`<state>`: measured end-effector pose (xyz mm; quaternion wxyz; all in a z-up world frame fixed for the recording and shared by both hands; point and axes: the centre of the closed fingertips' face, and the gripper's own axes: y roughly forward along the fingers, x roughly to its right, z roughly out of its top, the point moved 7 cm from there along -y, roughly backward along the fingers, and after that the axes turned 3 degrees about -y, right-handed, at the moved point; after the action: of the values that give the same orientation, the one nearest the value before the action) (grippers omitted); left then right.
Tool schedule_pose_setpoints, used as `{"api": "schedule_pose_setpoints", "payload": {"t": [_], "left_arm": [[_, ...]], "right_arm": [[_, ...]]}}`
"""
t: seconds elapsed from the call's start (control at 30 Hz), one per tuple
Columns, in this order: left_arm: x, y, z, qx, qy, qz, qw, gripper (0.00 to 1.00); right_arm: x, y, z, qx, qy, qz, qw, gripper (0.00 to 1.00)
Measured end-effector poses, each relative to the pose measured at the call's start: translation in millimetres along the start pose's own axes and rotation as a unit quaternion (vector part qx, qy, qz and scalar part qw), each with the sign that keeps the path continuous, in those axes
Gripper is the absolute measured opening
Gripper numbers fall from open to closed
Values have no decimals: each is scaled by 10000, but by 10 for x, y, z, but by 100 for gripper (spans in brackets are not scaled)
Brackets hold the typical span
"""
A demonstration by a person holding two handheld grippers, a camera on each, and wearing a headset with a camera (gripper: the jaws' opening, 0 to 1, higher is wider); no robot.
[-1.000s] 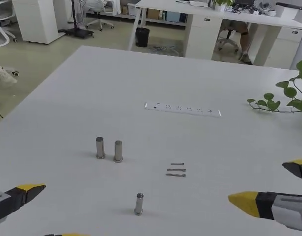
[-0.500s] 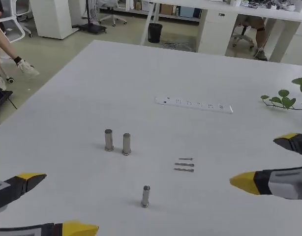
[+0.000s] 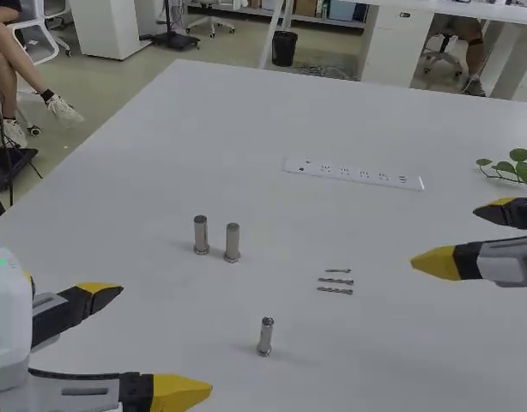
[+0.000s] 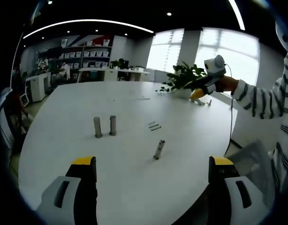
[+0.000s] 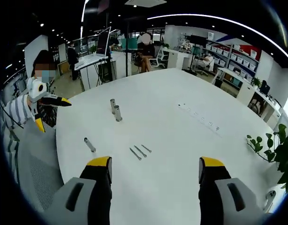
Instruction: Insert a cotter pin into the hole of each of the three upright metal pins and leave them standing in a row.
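Note:
Two upright metal pins [image 3: 201, 234] [image 3: 232, 242] stand side by side on the white table [image 3: 246, 129]. A third metal pin [image 3: 265, 336] stands alone, nearer to me. Three cotter pins [image 3: 336, 281] lie in a short stack to the right of them. My left gripper [image 3: 152, 342] is open at the lower left, short of the third pin [image 4: 159, 149]. My right gripper [image 3: 452, 236] is open at the right edge, beyond the cotter pins [image 5: 140, 151]. Neither holds anything. The paired pins [image 4: 105, 126] [image 5: 115, 108] appear in both gripper views.
A white power strip [image 3: 354, 174] lies farther back on the table. A leafy plant [image 3: 508, 167] reaches in at the right edge. A seated person's legs [image 3: 23, 69], chairs and desks are beyond the table's far and left edges.
The headset has shifted, moving the whole scene. My left gripper has come forward, farther into view toward the lone pin. My right gripper has moved away from me, level with the cotter pins.

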<state>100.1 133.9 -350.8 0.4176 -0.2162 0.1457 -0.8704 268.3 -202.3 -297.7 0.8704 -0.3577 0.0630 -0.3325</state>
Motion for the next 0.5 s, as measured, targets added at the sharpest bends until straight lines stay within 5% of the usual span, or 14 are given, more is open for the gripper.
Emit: {"api": "schedule_pose_setpoints", "payload": {"t": [0.13,0.5], "left_arm": [[-10,33,26,25,-4,17,10000,99],[-88,62,27,93,-42,160,9998,99]], "right_arm": [[101,147,-27,-300,-230,28,9993,72],[159,572,144,-395,-763,411,9955,65]]}}
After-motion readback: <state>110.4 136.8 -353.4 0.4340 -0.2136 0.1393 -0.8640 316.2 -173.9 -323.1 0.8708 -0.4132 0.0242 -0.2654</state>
